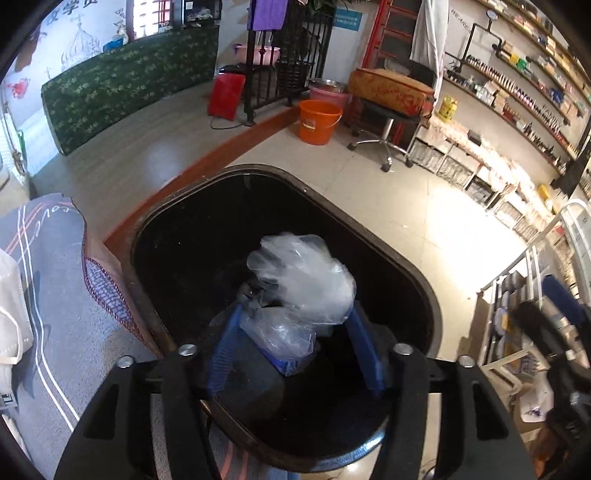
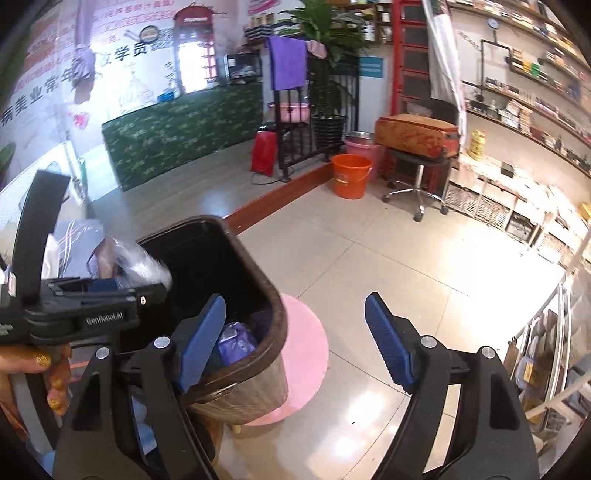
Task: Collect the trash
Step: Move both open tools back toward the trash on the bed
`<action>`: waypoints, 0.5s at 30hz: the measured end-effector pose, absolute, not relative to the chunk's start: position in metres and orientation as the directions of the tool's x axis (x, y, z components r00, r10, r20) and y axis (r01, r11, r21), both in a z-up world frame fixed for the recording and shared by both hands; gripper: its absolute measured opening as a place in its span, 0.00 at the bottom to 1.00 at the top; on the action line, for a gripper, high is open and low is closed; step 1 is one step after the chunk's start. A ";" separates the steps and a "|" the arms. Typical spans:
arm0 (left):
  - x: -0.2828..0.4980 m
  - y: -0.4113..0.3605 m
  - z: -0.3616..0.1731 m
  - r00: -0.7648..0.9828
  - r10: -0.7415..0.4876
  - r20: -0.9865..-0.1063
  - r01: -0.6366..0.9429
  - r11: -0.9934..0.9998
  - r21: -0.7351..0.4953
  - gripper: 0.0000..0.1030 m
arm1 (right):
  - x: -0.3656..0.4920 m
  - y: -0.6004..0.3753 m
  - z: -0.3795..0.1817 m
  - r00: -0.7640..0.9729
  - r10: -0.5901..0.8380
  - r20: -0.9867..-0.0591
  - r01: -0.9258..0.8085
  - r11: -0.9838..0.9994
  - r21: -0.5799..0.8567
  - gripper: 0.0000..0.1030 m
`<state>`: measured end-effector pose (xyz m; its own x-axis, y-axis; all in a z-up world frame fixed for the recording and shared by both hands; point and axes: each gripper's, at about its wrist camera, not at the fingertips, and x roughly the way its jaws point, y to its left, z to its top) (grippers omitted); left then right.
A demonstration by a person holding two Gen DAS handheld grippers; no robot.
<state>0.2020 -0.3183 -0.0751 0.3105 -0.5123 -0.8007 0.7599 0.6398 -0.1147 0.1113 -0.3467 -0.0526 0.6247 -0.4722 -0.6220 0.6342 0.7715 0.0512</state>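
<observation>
Your left gripper (image 1: 295, 332) hangs directly over the mouth of the dark trash bin (image 1: 413, 280), its blue fingers (image 1: 221, 354) spread apart with a crumpled clear plastic bag (image 1: 306, 280) lying loosely between and above them; the pads do not press on it. Whether the bag rests on one finger or is free of both cannot be told. Inside the bin, in the right wrist view, a purple packet (image 2: 236, 341) lies near the side nearest that camera. Your right gripper (image 2: 295, 339) stands with its fingers (image 2: 388, 343) wide apart and nothing between them; one finger is over the bin's near rim, the other over bare floor. The bin has a wood-grain outer wall and stands on pale glossy floor tiles (image 2: 388, 258), touching or just beside a round pink stool (image 2: 306, 350). To the bin's left lies grey patterned fabric (image 1: 51, 295) with a red mesh edge. Across the room, a wooden step (image 1: 221, 155) borders a raised floor carrying a green patterned mattress (image 1: 129, 85) set on edge and a black metal rack (image 1: 288, 62) draped with a purple towel (image 1: 267, 13). An orange bucket (image 1: 319, 122) stands at the foot of the step, beside a pink bucket (image 1: 328, 94) and a swivel stool (image 1: 388, 110) bearing a brown case. Stocked shelves (image 1: 517, 92) line the right-hand wall. Your hand (image 2: 48, 373), in the right wrist view, holds the left gripper's handle.
</observation>
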 end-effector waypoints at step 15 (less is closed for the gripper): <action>0.182 -0.281 -0.049 0.391 -0.570 -0.723 0.756 0.647 -0.101 0.90 | 0.120 -0.344 -0.043 0.630 -0.486 -0.606 0.649 0.758 0.067 0.84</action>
